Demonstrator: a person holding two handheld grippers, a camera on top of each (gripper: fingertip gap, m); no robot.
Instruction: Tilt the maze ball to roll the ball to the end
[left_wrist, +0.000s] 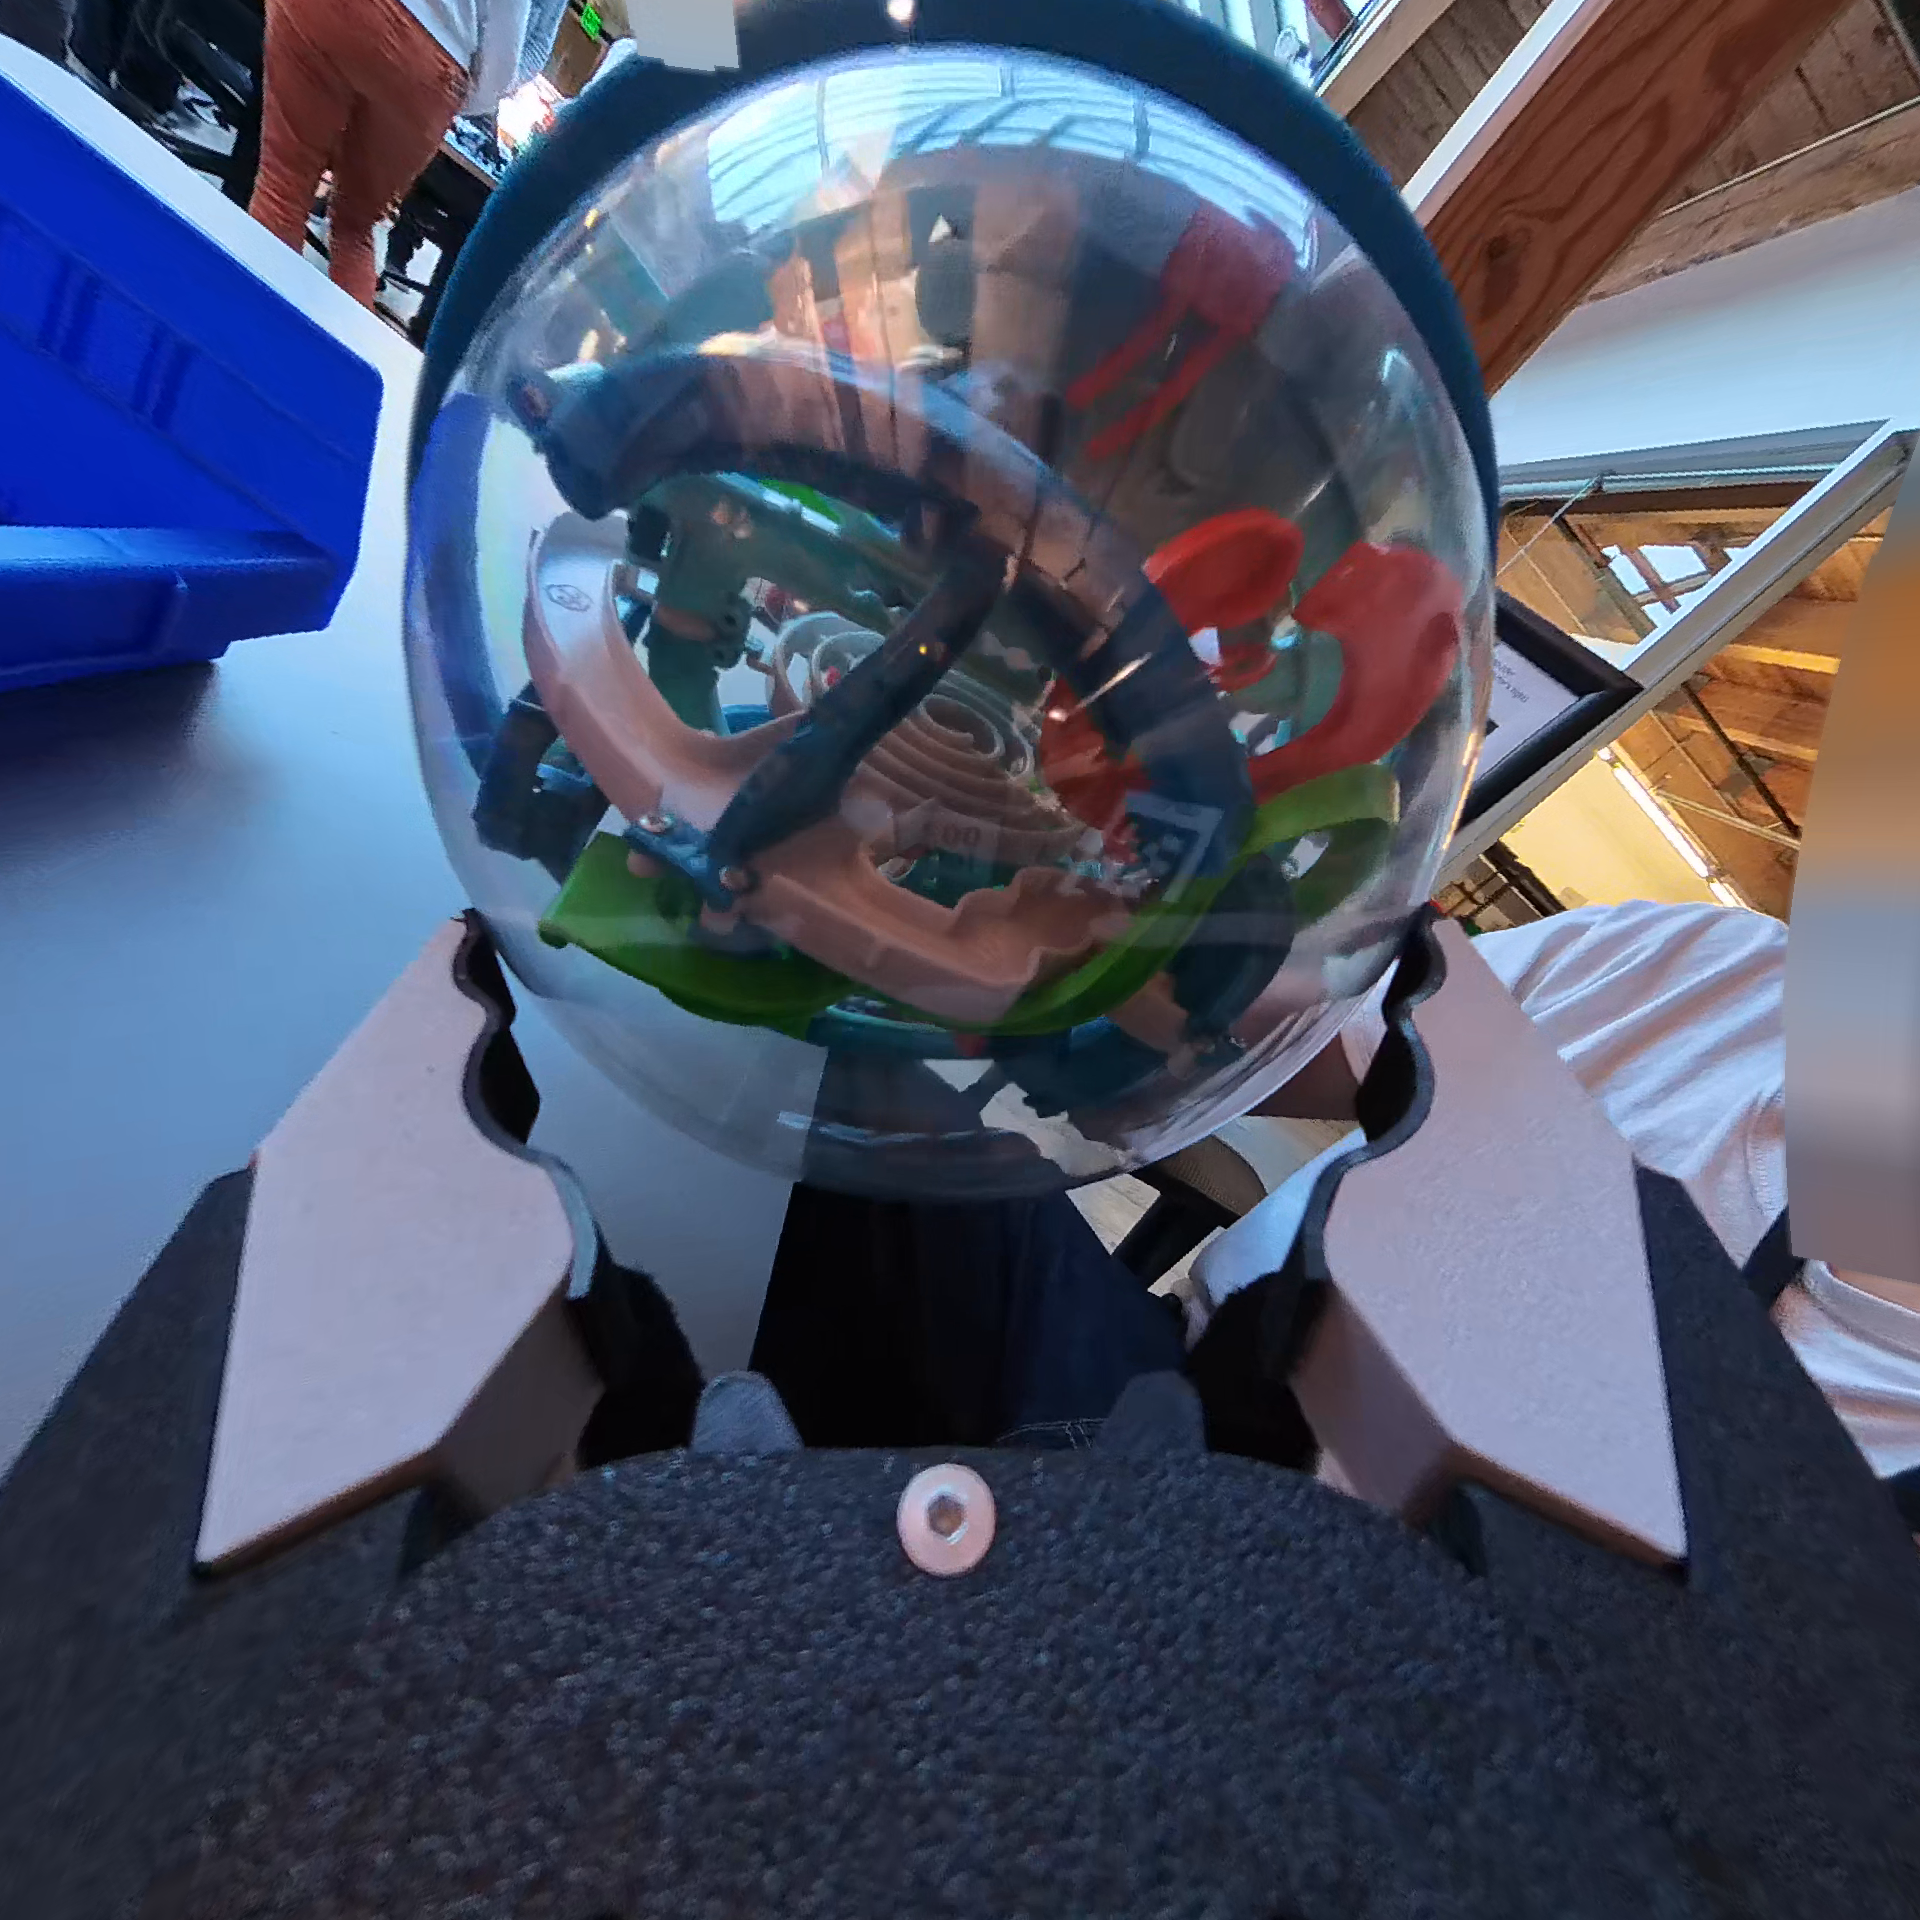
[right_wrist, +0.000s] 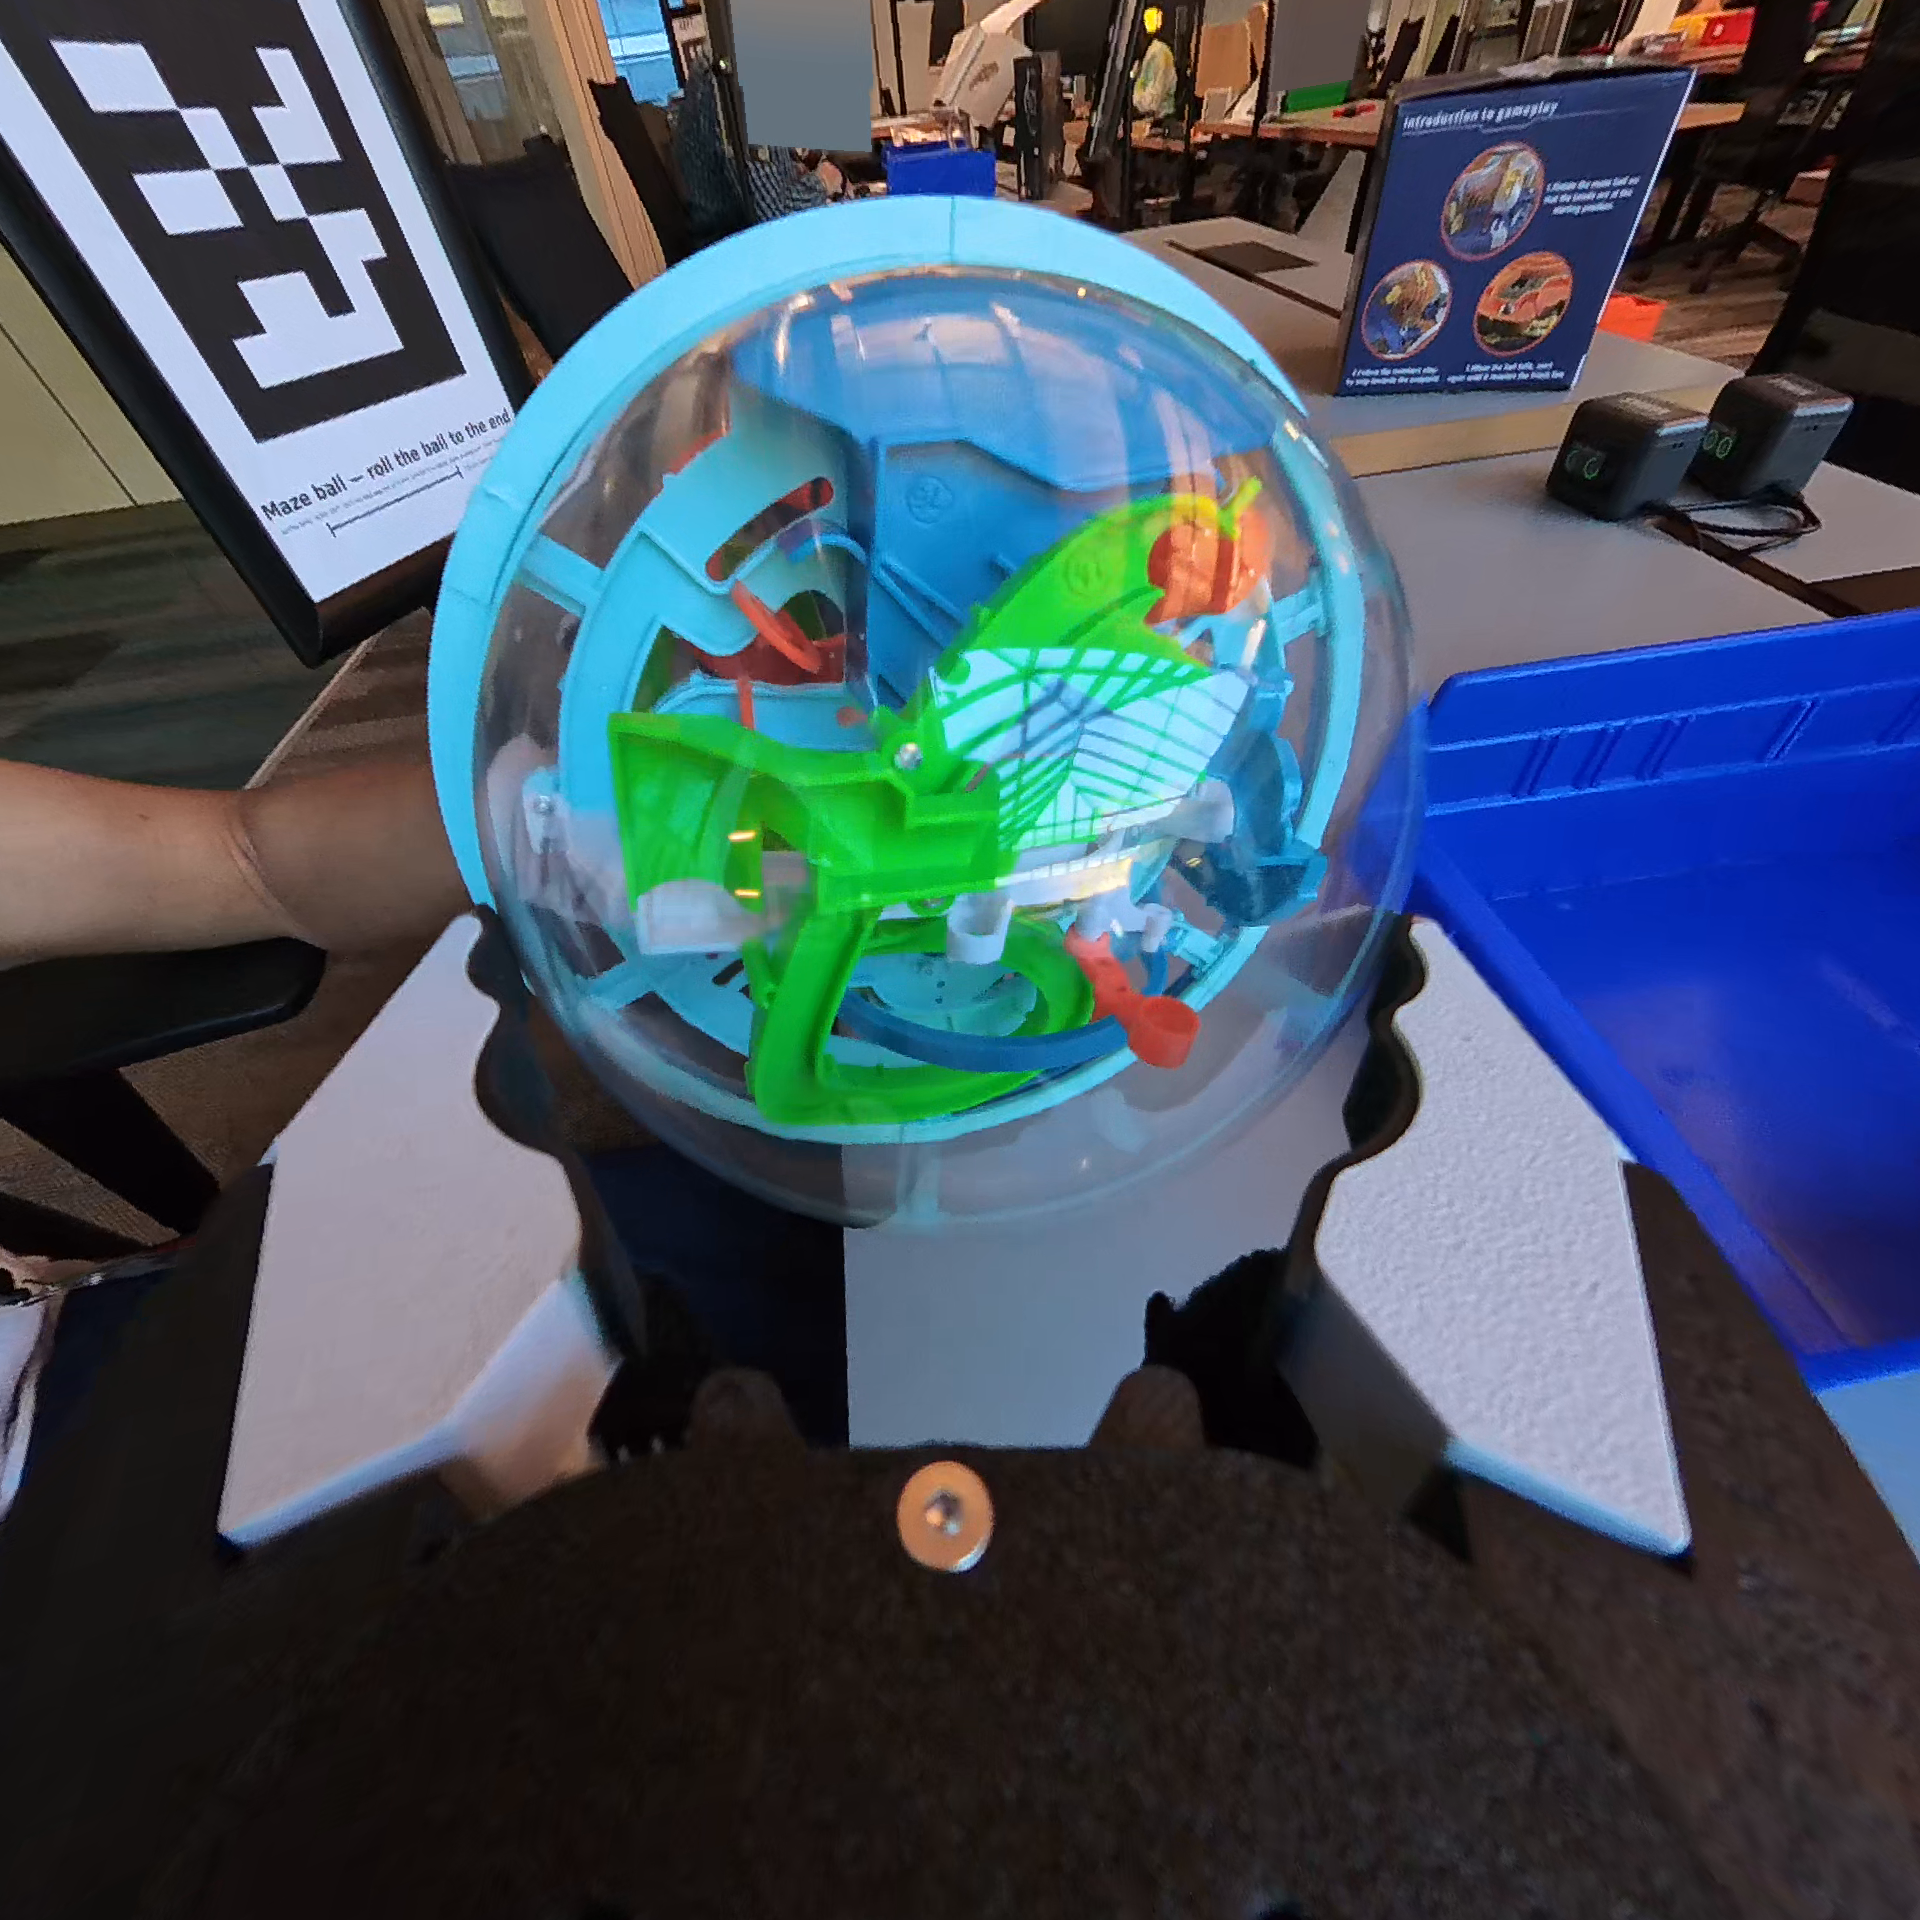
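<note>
In the left wrist view, a blue bin (left_wrist: 156, 436) sits on the grey table (left_wrist: 208, 935) at the left, and just right of it the maze ball (left_wrist: 945, 623) fills the middle, lifted clear of the table, its clear shell cradled between the wide-spread fingers of the left gripper (left_wrist: 945, 966), whose tips press its lower flanks. The right wrist view shows a framed sign (right_wrist: 260, 291) at the left, then the same sphere from the opposite side, where the right gripper (right_wrist: 945, 977) is spread equally wide with its tips against the shell, and the blue bin lies at the right. So both tools seem to clamp the maze ball between them. The tilting step appears to be under way; I cannot pick out the small ball among the green, blue and red tracks. The next move likely calls for slow, matched rotation of both grippers without loosening either hold
</note>
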